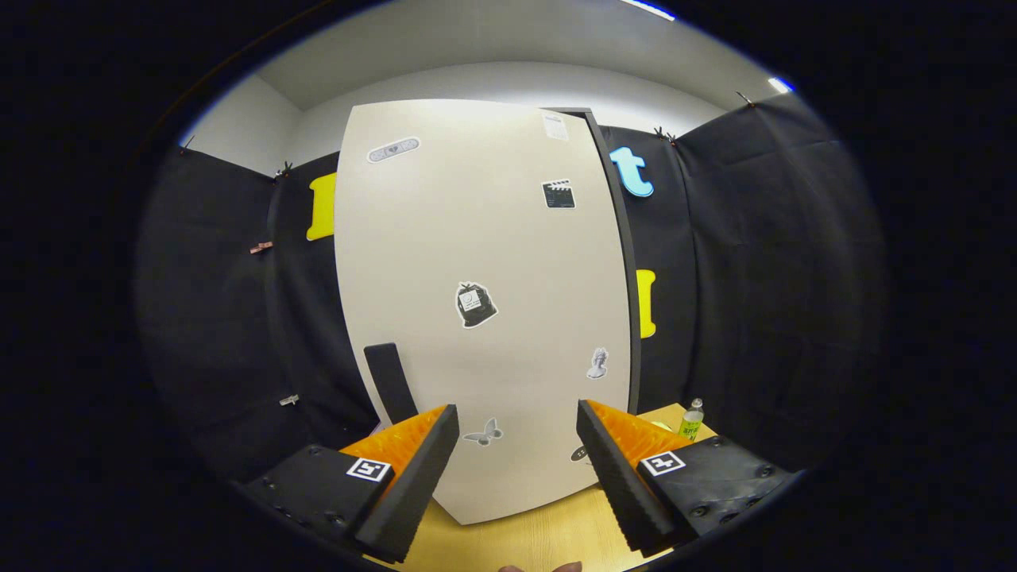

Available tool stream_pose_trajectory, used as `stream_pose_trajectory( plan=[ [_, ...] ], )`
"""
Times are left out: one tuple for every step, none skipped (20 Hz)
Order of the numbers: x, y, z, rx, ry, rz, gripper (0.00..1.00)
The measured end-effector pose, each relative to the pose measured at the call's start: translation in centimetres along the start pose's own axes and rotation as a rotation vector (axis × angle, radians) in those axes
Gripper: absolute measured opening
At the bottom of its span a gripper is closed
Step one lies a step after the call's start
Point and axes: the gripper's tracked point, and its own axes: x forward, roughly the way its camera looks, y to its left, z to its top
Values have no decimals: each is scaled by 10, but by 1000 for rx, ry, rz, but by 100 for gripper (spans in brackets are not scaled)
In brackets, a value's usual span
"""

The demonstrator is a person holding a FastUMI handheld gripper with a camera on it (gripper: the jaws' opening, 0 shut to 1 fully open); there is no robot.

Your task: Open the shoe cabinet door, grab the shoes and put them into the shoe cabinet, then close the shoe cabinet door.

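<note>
Jaws of gripper (516, 469) stood wide apart, empty, w/ shut cabinet door (477, 278) just ahead; bottle (691, 421) on desk (524, 540) beside cabinet.

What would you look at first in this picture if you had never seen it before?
The big pale shoe cabinet door stands just ahead of the open gripper, dotted with small stickers such as a butterfly. Its black handle sits just above one finger. A little bottle stands on the wooden table beside the cabinet.
</note>
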Motion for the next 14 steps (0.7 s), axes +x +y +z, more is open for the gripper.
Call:
stream_pose_trajectory(
  plan=[
    [0,4,1,-13,-1,6,98],
    [0,4,4,-27,-7,10,98],
    [0,6,6,-40,-14,14,98],
    [1,7,8,-47,-21,16,98],
    [2,8,10,-47,-24,16,98],
    [2,10,10,-46,-26,15,98],
    [3,11,9,-43,-24,15,98],
    [4,11,9,-40,-23,14,98],
    [5,11,8,-43,-22,12,98],
    [6,11,6,-52,-20,9,98],
    [8,10,6,-61,-19,5,98],
    [9,9,6,-67,-17,0,98],
    [11,9,5,-76,-15,-4,98],
    [12,8,5,-89,-16,-11,98]
  ],
)
